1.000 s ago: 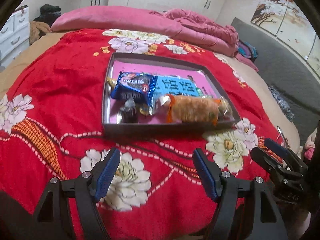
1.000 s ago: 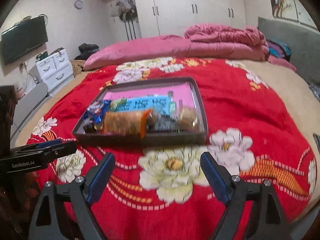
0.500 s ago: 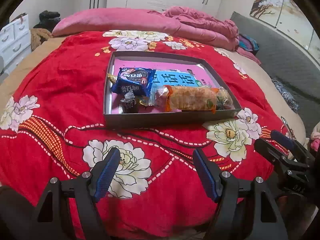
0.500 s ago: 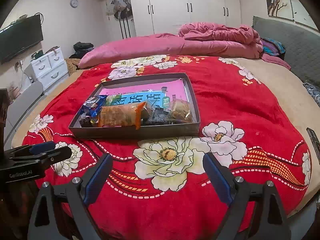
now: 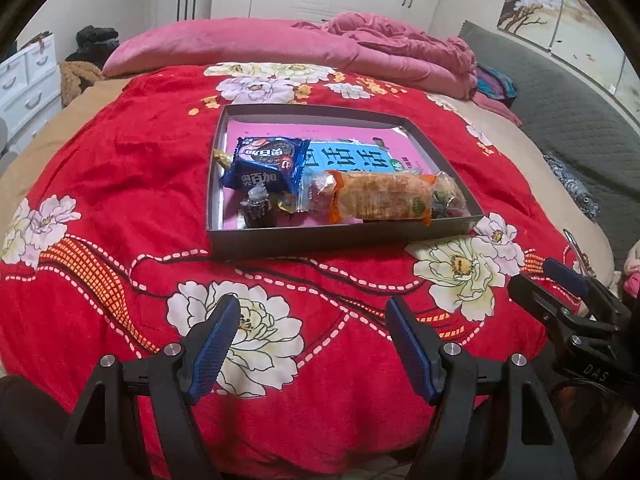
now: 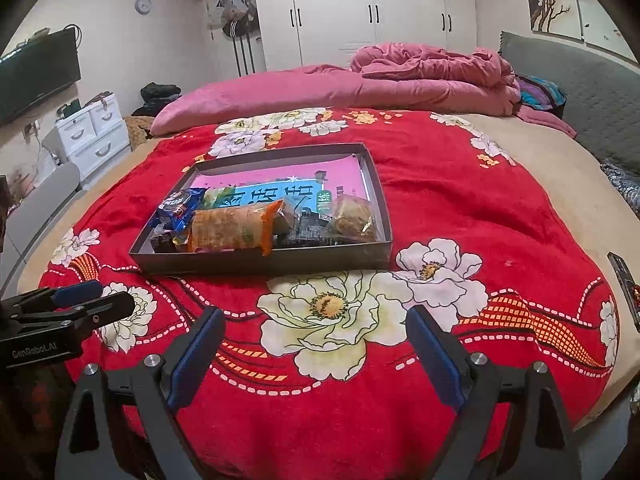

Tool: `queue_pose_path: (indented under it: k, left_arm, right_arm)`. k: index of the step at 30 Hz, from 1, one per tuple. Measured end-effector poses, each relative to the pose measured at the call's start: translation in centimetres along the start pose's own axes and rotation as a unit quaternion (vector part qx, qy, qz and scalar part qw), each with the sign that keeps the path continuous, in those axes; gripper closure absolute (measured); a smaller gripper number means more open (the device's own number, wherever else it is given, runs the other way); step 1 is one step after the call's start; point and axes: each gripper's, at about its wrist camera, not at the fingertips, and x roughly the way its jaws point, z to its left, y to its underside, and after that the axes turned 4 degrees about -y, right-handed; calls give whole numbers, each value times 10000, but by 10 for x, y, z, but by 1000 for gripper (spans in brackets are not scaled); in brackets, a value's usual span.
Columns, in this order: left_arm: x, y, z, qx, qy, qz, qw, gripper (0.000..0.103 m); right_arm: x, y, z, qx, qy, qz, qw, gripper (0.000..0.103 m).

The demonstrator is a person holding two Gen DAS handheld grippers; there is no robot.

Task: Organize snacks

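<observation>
While both grippers hang wide apart over the red floral blanket [image 5: 132, 152], the snacks sit together in the shallow grey tray [image 5: 320, 240] on the bed.

In the left wrist view, the left gripper [image 5: 312, 340] stands released with nothing between its blue pads, well short of the tray. Inside it, from left to right, lie a blue cookie packet [image 5: 266, 164], a small dark wrapped sweet [image 5: 258, 210] just in front of it, an orange-ended cake wrapper [image 5: 380, 198] along the near wall, and clear-wrapped pieces at the right end (contents too blurred to name). The right gripper [image 6: 316, 344] has just been opening; its jaws are empty too, apart from the tray [image 6: 260, 262].
</observation>
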Motion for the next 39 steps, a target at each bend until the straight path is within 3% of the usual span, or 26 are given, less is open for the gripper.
queue_pose_path:
  k: [39]
  left_arm:
    - [4, -1, 3, -18, -155, 25, 9999, 27]
  right_arm:
    - [1, 1, -4, -7, 184, -58, 9998, 11]
